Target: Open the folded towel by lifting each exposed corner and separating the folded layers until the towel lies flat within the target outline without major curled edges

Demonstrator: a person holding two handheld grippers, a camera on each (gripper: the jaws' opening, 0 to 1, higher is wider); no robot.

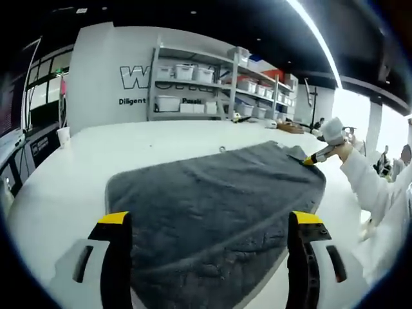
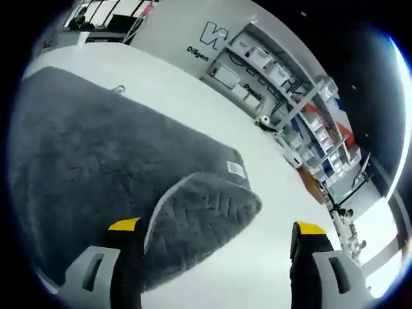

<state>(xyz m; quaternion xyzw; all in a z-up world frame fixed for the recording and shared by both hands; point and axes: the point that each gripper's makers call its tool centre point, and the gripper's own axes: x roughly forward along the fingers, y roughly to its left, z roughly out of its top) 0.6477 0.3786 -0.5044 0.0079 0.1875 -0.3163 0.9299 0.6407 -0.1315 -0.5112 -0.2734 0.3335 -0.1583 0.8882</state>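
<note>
In the left gripper view, the left gripper (image 1: pixel 211 225) stands with its yellow-tipped black jaws spread wide, nothing between them but the towel (image 1: pixel 219 193) lying below. The towel is dark grey, plush, with a ribbed herringbone pile, spread over the smooth white table (image 1: pixel 71 174). At its far corner the right gripper (image 1: pixel 310 158) touches the edge.

In the right gripper view, the right gripper (image 2: pixel 219 235) is likewise spread apart, and a rounded towel corner (image 2: pixel 206 206) curls back, showing a small white label (image 2: pixel 236 169). Grey metal shelves (image 2: pixel 283 84) hold pale bins.
</note>
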